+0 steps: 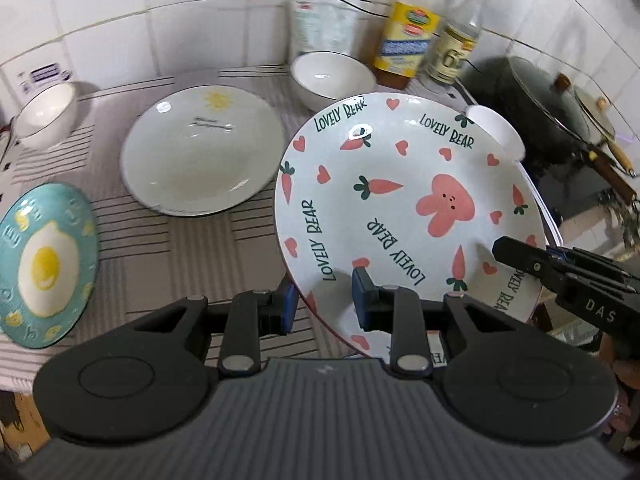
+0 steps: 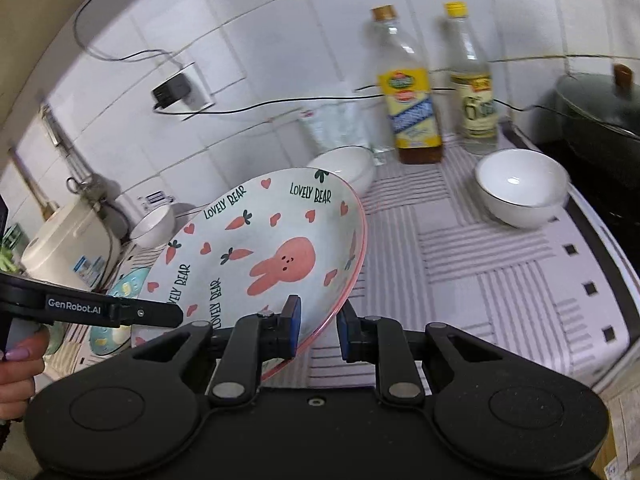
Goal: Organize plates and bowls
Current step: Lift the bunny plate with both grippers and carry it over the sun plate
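Going left to right from my left-hand camera: teal plate with the egg print point(image 1: 46, 264) is sitting at the left edge of the striped counter mat point(image 1: 192, 252), a small white bowl point(image 1: 48, 114) is resting back by the wall, and the plain white plate with the sun mark point(image 1: 202, 152) is lying flat mid-mat. Behind it another white bowl point(image 1: 332, 78) is standing in front of two bottles point(image 1: 408, 36). The bunny plate point(image 1: 400, 208) is sitting tilted up off the mat, between both my grippers. My left gripper point(image 1: 325, 304) is clamping its near rim, one blue pad under the edge and one on the printed face. My right gripper point(image 1: 516, 256) is coming in from the right and gripping the plate's right rim; from its own camera the rim is sitting between the pads, left pad on it, though I can't tell if the right pad is touching, jaws narrow and holding it. Further right in that view, a third white bowl point(image 2: 520, 188) is standing alone on the mat, and a dark pot with a lid point(image 2: 600, 108) is sitting on the stove at the far right.
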### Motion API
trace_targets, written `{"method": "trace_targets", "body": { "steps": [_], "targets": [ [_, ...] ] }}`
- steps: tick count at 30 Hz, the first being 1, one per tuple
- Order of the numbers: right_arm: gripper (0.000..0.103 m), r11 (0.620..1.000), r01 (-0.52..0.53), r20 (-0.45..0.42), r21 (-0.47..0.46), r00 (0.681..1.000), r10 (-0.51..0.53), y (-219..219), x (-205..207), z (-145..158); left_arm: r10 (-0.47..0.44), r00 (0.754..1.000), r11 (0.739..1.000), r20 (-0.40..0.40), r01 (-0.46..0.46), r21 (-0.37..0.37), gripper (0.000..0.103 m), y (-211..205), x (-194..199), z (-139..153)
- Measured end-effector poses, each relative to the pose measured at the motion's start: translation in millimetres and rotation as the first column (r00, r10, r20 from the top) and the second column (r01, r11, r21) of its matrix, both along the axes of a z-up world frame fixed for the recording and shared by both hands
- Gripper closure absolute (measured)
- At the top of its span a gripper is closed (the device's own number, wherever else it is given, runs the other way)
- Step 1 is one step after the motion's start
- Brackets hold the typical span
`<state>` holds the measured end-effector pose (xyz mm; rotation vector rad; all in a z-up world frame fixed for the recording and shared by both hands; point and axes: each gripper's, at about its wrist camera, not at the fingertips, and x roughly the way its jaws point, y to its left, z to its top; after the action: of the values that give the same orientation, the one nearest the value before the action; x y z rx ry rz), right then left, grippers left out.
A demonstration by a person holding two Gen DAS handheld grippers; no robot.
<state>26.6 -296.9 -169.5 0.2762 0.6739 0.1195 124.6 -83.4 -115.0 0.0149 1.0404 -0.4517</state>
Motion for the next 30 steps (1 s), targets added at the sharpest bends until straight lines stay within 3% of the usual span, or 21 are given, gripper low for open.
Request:
{"method": "trace_targets", "body": {
  "steps": [14,21,30],
  "targets": [
    [0.079,0.98,-0.196,-0.017,0.024,0.98,0.197,55.7,87.6,-4.2,0.176,0.984,0.984,-0.014,-0.176,0.029,0.076,73.1,37.8,2.0],
    [0.079,0.97,-0.242,-0.066,0.037,0.968,0.244,71.8,143.5,-31.0,0.242,0.966,0.97,-0.095,-0.239,0.039,0.076,97.6,85.6,-28.3],
    [0.079,0.975,-0.208,-0.142,0.079,0.966,0.218,80.2,196.3,-69.3,0.258,0.952,0.964,-0.165,-0.243,0.106,0.075,103.6,147.0,-65.1]
  ]
}}
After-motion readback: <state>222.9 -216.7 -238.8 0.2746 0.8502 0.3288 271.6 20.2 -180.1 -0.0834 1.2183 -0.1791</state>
